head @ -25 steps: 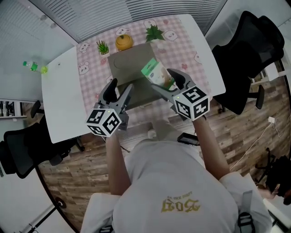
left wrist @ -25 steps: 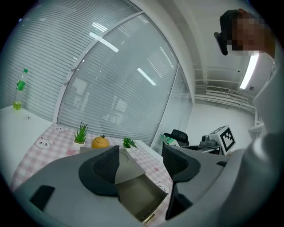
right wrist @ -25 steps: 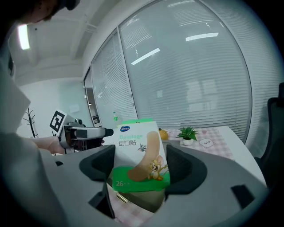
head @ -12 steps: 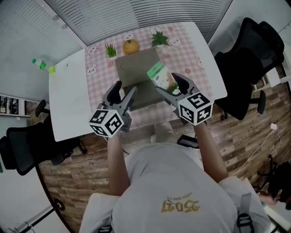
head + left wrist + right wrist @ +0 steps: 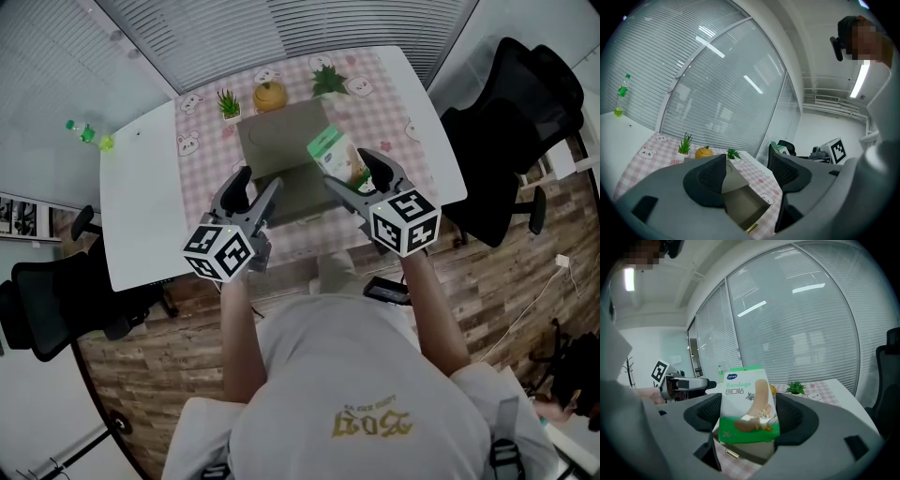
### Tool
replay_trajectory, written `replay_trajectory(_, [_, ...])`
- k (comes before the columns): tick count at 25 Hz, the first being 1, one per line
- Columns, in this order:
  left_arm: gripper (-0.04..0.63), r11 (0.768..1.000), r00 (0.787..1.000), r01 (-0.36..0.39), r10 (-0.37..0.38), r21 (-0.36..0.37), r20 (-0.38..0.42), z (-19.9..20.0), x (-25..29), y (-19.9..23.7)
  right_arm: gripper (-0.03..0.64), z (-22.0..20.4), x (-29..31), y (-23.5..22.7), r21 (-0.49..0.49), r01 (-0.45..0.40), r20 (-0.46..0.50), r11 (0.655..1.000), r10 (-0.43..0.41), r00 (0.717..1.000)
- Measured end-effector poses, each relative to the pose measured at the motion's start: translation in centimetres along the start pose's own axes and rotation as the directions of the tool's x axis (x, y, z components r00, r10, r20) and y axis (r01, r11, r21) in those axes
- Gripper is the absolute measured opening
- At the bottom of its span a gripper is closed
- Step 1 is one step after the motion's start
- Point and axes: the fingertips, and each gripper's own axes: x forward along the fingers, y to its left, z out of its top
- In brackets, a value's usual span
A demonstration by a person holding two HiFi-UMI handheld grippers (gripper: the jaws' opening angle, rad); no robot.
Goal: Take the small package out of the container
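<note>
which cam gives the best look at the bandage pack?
Right gripper view: the pack fills the centre, front face and print clear, clamped between the jaws. Head view shows the pack small, from above, at the carton's edge. Left gripper view catches only a sliver past a jaw.

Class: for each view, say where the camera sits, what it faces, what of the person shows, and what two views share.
Head view: on the head, facing steeply down at the table; arms, shirt, left gripper, right gripper.
Left gripper view: on that gripper, along its open, empty jaws toward the box; shirt at right.
Right gripper view: along jaws shut on the package; shirt at left.
Shared: all show the box.
</note>
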Motion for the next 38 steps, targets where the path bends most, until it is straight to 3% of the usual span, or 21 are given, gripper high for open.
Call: replay_trajectory(38, [0.302, 0.999, 1.0, -0.02, 0.02, -0.027, 0.007, -0.3, -0.9, 1.0, 0.371, -2.1, 0.6, -1.0, -0.026, 0.023, -0.081, 0.999, -0.025, 0.996])
